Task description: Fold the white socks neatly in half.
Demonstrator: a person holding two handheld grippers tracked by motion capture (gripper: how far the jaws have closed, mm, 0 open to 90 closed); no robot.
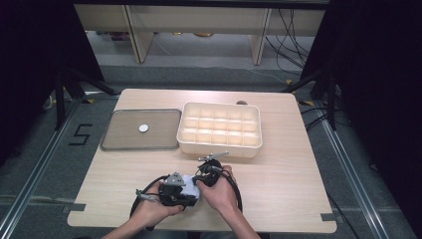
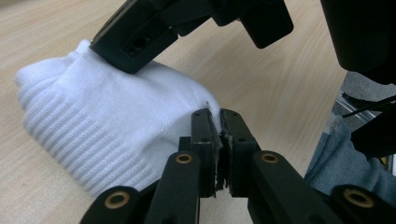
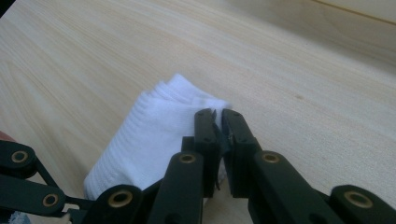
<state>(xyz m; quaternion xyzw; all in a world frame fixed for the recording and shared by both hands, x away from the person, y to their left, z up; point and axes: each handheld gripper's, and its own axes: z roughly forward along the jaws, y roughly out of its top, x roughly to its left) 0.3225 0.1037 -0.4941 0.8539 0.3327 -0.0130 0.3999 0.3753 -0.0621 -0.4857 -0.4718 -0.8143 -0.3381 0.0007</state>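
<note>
While both hands rest low at the near edge of the wooden table, the left gripper and the right gripper meet over one folded white sock that lies between them on the table top. In the high view the forearms come in from the bottom and bend toward each other, and the two black tools almost touch.

In the left gripper view, the left tool's jaws are pressed together on a thin edge of the sock, with a little white fabric pinched in the narrow slit. The right tool's black body lies on top of the sock farther back. In the right gripper view, the right jaws are also closed on a corner of the sock; only a thin fold of cloth sits between the pads.

The sock is soft knitted cotton, with fine ribs along its cuff and a smoother part near the grip. The table has a pale wood grain. Farther away stand a cream plastic box with many square compartments and a flat grey tray that holds a small white disc.
</note>
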